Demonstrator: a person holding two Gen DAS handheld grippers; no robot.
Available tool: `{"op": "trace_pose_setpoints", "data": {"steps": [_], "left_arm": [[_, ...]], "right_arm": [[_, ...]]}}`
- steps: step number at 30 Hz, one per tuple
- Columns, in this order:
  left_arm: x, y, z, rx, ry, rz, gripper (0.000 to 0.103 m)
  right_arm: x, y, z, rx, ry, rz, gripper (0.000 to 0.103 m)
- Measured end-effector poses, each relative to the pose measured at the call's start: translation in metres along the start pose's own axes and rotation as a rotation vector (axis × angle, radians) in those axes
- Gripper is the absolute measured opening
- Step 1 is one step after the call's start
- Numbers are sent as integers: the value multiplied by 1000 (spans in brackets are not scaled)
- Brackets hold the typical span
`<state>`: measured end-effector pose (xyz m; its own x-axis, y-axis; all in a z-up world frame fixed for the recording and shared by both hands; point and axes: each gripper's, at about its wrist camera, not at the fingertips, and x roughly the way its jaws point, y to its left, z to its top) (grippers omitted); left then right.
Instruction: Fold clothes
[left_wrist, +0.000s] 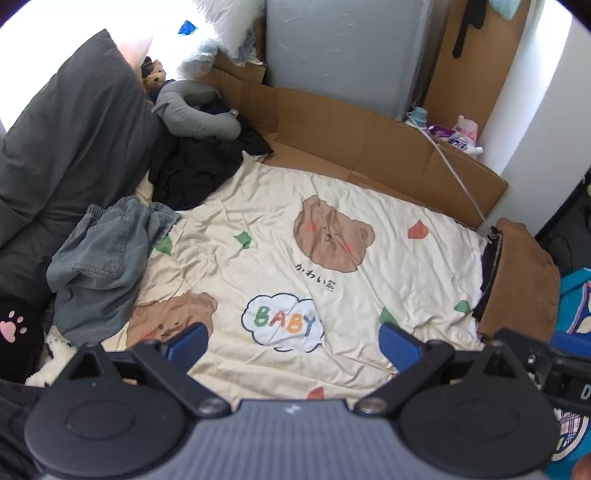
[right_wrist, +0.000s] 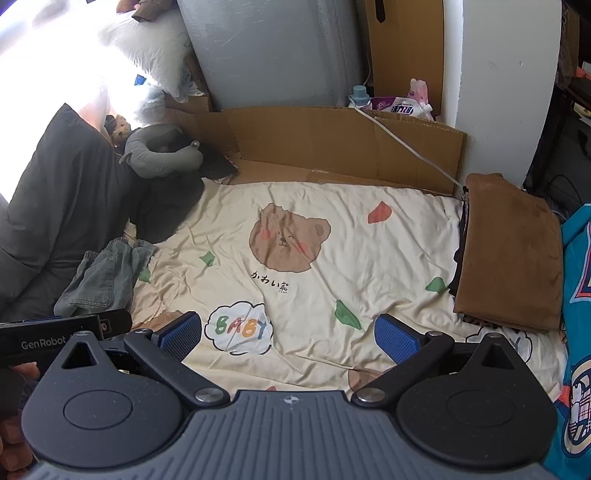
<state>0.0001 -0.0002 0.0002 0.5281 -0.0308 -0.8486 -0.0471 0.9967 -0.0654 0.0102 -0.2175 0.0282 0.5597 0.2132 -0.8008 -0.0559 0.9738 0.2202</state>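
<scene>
Nearest us, both the left hand-held gripper (left_wrist: 291, 341) and the right hand-held gripper (right_wrist: 288, 338) hover with fingers spread wide and nothing between them, above the bear-print bed sheet (left_wrist: 332, 206). Farther off, crumpled denim trousers (left_wrist: 99, 258) lie at the bed's left edge with a black garment (left_wrist: 195, 166) behind, while a folded brown garment (right_wrist: 513, 251) rests at the right edge. We judge a pinch at the denim could catch the loose sheet too, dragging both.

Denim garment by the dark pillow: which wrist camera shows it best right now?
The left wrist view: there the crumpled denim garment is larger and closer, with waistband and stitching readable. In the right wrist view it sits smaller at the left edge, its lower part cut off by the left gripper.
</scene>
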Motion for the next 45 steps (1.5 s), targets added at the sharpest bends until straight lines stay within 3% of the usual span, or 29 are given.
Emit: {"op": "trace_pose_setpoints", "data": {"steps": [12,37,45], "left_arm": [[-4,-6,5,5,-6,-42,100],[6,-9,-1,5,-8,-31,102],[7,5,6,-31,8,-32,102]], "right_arm": [[-2,1,1,-9,-28,-11,103],[7,-5,-3,-2,-9,-48,103],[6,-2,-1,-1,-14,-33,103]]}}
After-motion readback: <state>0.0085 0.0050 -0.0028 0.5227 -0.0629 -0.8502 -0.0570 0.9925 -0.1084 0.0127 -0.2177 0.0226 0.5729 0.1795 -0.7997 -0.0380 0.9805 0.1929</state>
